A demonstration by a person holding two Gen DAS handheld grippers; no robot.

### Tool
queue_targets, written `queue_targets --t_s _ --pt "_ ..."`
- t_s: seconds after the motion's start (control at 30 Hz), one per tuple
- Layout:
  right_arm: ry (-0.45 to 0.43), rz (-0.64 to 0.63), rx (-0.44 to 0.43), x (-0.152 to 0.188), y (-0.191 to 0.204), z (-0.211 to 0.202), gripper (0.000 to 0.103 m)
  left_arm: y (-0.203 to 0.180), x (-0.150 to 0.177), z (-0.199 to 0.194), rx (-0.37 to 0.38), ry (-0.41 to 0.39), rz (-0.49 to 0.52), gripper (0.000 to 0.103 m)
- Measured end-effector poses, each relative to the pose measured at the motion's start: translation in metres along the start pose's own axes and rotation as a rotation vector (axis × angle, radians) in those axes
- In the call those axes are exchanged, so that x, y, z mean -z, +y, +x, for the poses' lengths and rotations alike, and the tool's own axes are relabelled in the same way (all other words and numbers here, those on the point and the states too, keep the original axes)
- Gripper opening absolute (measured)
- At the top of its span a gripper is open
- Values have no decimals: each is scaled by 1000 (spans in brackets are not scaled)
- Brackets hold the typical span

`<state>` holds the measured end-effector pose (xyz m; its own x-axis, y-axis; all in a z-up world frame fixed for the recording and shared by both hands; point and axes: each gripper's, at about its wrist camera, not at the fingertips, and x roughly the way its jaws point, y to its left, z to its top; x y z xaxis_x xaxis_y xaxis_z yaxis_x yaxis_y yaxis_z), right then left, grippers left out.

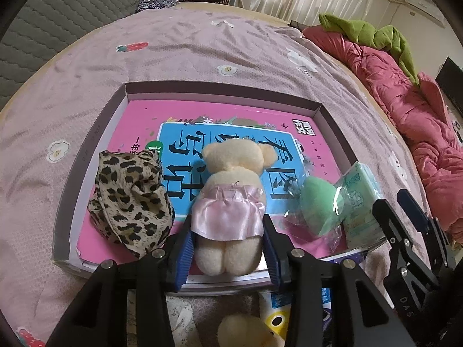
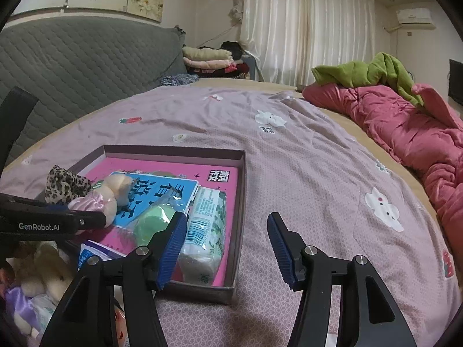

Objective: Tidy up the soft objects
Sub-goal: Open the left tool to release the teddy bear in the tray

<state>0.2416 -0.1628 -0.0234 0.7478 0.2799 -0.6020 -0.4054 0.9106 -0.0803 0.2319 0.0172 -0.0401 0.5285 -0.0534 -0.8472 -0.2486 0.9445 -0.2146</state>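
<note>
Bear [image 1: 228,202] sat in box [image 1: 220,91] between scarf [image 1: 130,199] and sponge [image 1: 318,205], left gripper [image 1: 227,248] pinching its legs; right gripper [image 2: 228,248] wide open, empty. Placing step; next likely release.

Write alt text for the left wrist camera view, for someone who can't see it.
The left gripper holds a cream teddy bear in a pink dress over a shallow box on a bed. In the box, on a pink book, lie a leopard-print cloth, a green sponge and a tissue pack.
</note>
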Motion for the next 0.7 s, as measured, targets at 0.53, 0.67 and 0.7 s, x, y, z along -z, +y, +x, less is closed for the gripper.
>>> queue_targets --t_s 0.53,0.67,0.7 --pt "2 5 12 1 -4 0 67 -4 0 -8 43 -12 21 52" --pt "2 6 11 1 -4 0 67 -5 0 -11 57 -16 26 55" --pt "2 5 12 1 -4 0 67 -5 0 -12 57 -22 28 55"
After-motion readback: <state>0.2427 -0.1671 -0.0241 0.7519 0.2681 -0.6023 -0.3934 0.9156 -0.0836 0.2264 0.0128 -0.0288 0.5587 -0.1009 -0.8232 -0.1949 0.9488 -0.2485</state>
